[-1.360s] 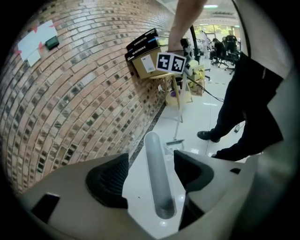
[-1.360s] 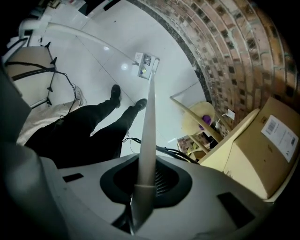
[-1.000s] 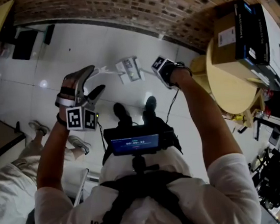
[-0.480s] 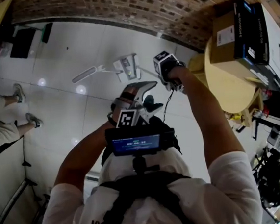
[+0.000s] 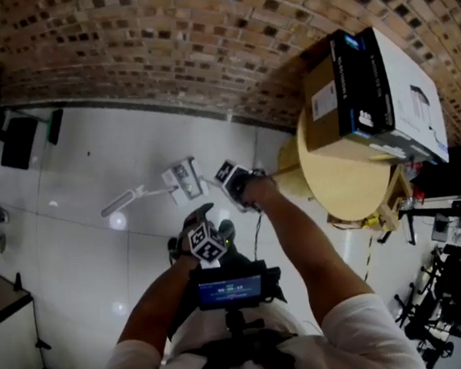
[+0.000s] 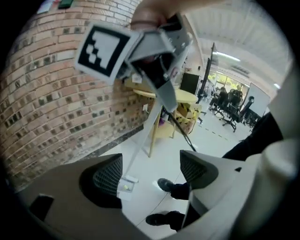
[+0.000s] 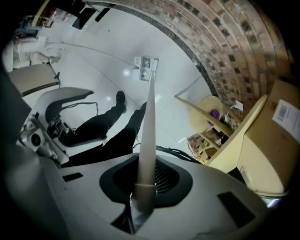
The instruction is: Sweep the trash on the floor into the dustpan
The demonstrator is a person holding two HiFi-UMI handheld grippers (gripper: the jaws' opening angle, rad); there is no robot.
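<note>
My right gripper (image 7: 145, 180) is shut on a long white handle (image 7: 149, 117). The handle slants down to a white dustpan (image 7: 145, 62) on the floor, which has a small yellow-green scrap in it. In the head view the right gripper (image 5: 235, 179) hangs just right of the dustpan (image 5: 183, 180). My left gripper (image 5: 201, 219) sits nearer my body, below and behind the right one. Its jaws are open with nothing between them (image 6: 150, 171), and the dustpan (image 6: 125, 185) shows on the floor beyond them. A long white brush-like piece (image 5: 123, 202) lies on the floor left of the dustpan.
A curved brick wall (image 5: 120, 52) runs behind the dustpan. A round yellow table (image 5: 351, 176) carrying a big cardboard box (image 5: 368, 93) stands to the right. My shoes (image 6: 166, 185) and a black cable are below the grippers. White tiled floor (image 5: 74, 162) stretches out to the left.
My left gripper swung from the left in toward the middle, sank and rolled, still open. The right gripper kept its hold on the handle. The bystander at the left went almost out of view.
</note>
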